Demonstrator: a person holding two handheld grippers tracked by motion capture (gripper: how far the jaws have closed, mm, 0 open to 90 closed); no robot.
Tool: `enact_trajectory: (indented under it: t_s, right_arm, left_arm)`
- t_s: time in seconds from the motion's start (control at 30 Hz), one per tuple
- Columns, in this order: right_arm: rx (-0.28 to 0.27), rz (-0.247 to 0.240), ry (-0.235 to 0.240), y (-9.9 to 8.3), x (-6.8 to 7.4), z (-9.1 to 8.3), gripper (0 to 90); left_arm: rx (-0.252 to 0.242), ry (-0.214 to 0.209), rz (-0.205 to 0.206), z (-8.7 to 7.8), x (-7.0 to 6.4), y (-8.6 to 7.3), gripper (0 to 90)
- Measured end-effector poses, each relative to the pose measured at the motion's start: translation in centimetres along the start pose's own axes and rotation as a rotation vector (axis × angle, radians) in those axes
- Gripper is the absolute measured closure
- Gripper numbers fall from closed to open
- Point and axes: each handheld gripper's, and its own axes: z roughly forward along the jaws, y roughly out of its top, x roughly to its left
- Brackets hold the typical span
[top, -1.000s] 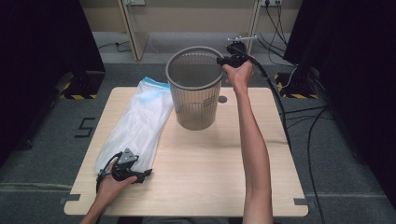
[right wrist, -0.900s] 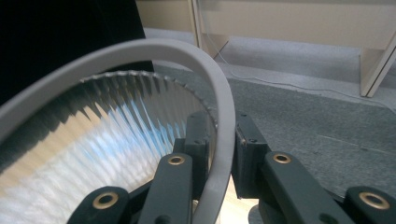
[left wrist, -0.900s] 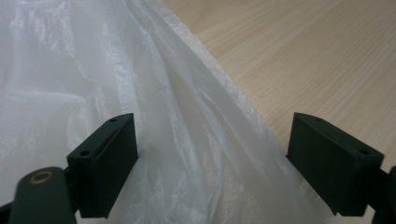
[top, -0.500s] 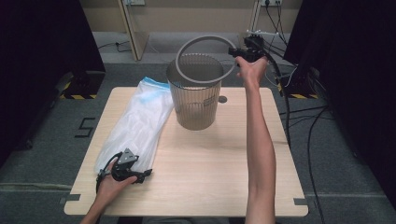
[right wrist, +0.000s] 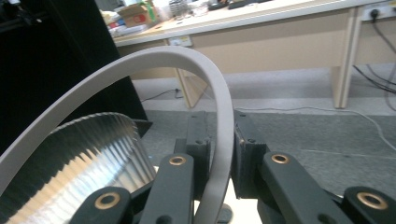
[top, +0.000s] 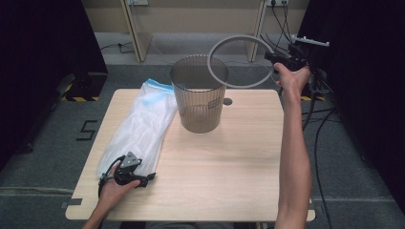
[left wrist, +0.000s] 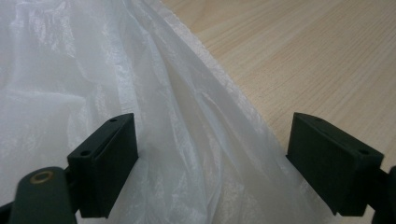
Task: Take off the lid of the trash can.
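Near edge of desk (top: 229,181): left gripper (top: 128,172) resting at the end of a clear bag (top: 141,126), jaws wide, one either side of a fold of the film and not yet closed on it. Bag flat along the left of the desk, its far blue-tinted end just beside the bin (top: 198,93).

Mid-desk: grey ribbed bin upright, rim bare, no liner inside.

Farther off, above and to the right of the bin: right gripper (top: 282,61) raised at arm's length, jaws clamped narrow on the grey ring (top: 239,59). Ring clear of the bin, tilted in the air, its left arc hanging over the bin's mouth.

Beyond: floor, cables, pale furniture legs.

Step in hand, by the look of it: fitting the bin with a liner, with the retaining ring lifted off first. Next move likely: setting the ring down on a bare stretch of desk well apart from the bag, then closing the left jaws on the film and opening the bag's mouth. Thin, slippery plastic, so a firm pinch on a gathered fold called for; a single layer apt to slide out.
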Motion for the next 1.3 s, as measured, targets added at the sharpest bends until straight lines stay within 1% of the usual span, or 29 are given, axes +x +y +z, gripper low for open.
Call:
enact_trajectory:
  t_s: [0.13, 0.23, 0.37, 0.43, 0.5, 0.6, 0.63, 0.67, 0.7, 0.73, 0.87, 0.9, 0.93, 0.97, 1.07, 1.1, 1.13, 1.17, 1.2, 1.23, 1.3]
  right_arm:
    - [-0.007, 0.010, -0.015, -0.6, -1.6, -1.6, 79.9]
    - [-0.006, 0.014, -0.035, -1.2, -2.9, -2.5, 79.9]
    - [-0.003, 0.037, -0.044, -2.2, -4.3, -3.4, 79.9]
    - [-0.001, 0.038, -0.061, -2.8, -5.2, -4.0, 79.9]
    - [-0.004, 0.048, -0.067, -3.4, -5.9, -4.3, 79.9]
    - [0.005, 0.066, -0.086, -4.5, -7.2, -4.8, 79.9]
    - [0.005, 0.066, -0.086, -4.5, -7.2, -4.8, 79.9]
    - [0.014, 0.077, -0.098, -5.5, -8.1, -5.0, 79.9]
    - [0.014, 0.077, -0.098, -5.5, -8.1, -5.0, 79.9]
    - [0.036, 0.080, -0.111, -6.5, -8.7, -5.0, 79.9]
    - [0.068, 0.082, -0.125, -8.2, -9.6, -4.9, 79.9]
    - [0.068, 0.082, -0.125, -8.2, -9.6, -4.9, 79.9]
    - [0.089, 0.083, -0.129, -9.2, -10.0, -4.7, 79.9]
    - [0.089, 0.083, -0.129, -9.2, -10.0, -4.7, 79.9]
    - [0.122, 0.075, -0.146, -10.8, -10.5, -4.2, 79.9]
    - [0.142, 0.076, -0.149, -11.8, -10.7, -3.7, 79.9]
    - [0.153, 0.073, -0.150, -12.4, -10.7, -3.5, 79.9]
    - [0.153, 0.073, -0.150, -12.4, -10.7, -3.5, 79.9]
    - [0.165, 0.071, -0.151, -12.8, -10.8, -3.3, 79.9]
    - [0.184, 0.069, -0.159, -13.6, -10.9, -2.9, 79.9]
    - [0.199, 0.070, -0.164, -14.4, -11.1, -2.4, 79.9]
  left_arm:
    - [0.001, 0.000, 0.000, 0.0, 0.0, 0.0, 15.1]
    - [0.000, -0.001, 0.000, 0.0, 0.0, 0.0, 15.1]
    - [0.001, 0.000, -0.001, 0.0, 0.0, 0.0, 15.1]
    - [0.001, 0.000, 0.000, 0.0, 0.0, 0.0, 15.1]
    - [0.001, 0.000, 0.000, 0.0, 0.0, 0.0, 15.1]
    - [-0.004, 0.000, -0.003, 0.0, 0.0, 0.0, 15.1]
    - [-0.004, 0.000, -0.003, 0.0, 0.0, 0.0, 15.1]
    - [-0.003, 0.000, -0.002, 0.0, 0.0, 0.0, 15.1]
    - [-0.003, 0.000, -0.002, 0.0, 0.0, 0.0, 15.1]
    - [-0.004, 0.000, -0.003, 0.0, 0.0, 0.0, 15.1]
    - [-0.003, 0.000, -0.003, 0.0, 0.0, 0.0, 15.1]
    - [-0.003, 0.000, -0.003, 0.0, 0.0, 0.0, 15.1]
    - [-0.003, 0.000, -0.003, 0.0, 0.0, 0.0, 15.1]
    - [-0.003, 0.000, -0.003, 0.0, 0.0, 0.0, 15.1]
    - [-0.002, 0.000, -0.002, 0.0, 0.0, 0.0, 15.1]
    - [-0.003, 0.000, -0.002, 0.0, 0.0, 0.0, 15.1]
    - [-0.003, 0.000, -0.002, 0.0, 0.0, 0.0, 15.1]
    - [-0.003, 0.000, -0.002, 0.0, 0.0, 0.0, 15.1]
    - [-0.002, 0.000, -0.002, 0.0, 0.0, 0.0, 15.1]
    - [-0.002, 0.000, -0.001, 0.0, 0.0, 0.0, 15.1]
    - [-0.003, 0.000, -0.002, 0.0, 0.0, 0.0, 15.1]
